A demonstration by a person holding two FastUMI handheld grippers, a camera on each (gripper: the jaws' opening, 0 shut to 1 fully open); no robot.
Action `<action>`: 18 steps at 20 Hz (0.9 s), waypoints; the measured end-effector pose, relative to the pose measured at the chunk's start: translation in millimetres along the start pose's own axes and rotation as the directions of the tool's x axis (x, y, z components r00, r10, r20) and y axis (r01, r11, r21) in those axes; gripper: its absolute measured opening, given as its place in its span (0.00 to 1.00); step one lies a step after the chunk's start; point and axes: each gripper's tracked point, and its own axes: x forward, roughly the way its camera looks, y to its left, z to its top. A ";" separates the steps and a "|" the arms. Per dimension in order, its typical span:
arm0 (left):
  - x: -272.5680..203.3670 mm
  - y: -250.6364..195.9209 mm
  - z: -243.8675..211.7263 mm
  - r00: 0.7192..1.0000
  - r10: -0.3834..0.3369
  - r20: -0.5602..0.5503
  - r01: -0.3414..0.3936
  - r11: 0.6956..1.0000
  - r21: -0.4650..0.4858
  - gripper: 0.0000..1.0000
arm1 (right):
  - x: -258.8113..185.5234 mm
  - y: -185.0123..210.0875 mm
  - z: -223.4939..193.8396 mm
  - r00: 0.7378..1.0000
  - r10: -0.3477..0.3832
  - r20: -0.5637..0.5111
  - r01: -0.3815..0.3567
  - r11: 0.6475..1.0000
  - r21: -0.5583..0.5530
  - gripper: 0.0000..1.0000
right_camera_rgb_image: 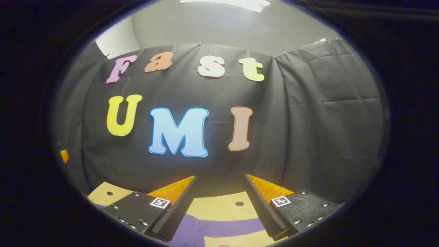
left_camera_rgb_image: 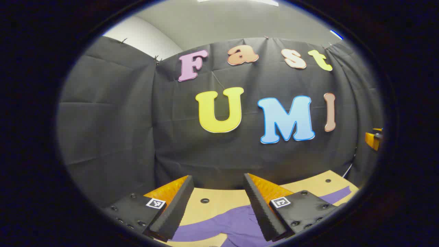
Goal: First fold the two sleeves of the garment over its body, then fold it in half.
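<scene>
Both grippers, left gripper point(left_camera_rgb_image: 218, 181) and right gripper point(right_camera_rgb_image: 219, 181), hang with jaws spread wide, holding nothing, above the wooden table point(left_camera_rgb_image: 219, 200) where the purple garment point(left_camera_rgb_image: 226, 223) lies flat below them.

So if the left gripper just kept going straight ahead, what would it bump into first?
Probably the black cloth wall at the back of the booth. The left gripper has its jaws open and points above the purple garment lying on the table, though depth is hard to judge.

1 purple garment point(left_camera_rgb_image: 236, 223), 1 table point(left_camera_rgb_image: 219, 204), 2 grippers: left gripper point(left_camera_rgb_image: 217, 183), right gripper point(right_camera_rgb_image: 219, 183).
</scene>
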 end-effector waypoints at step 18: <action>29.1 5.0 -33.1 0.998 0.015 -0.064 -0.021 0.996 -0.090 0.93 | 26.8 -20.1 -31.6 0.995 -0.027 -0.101 0.024 0.999 -0.031 0.92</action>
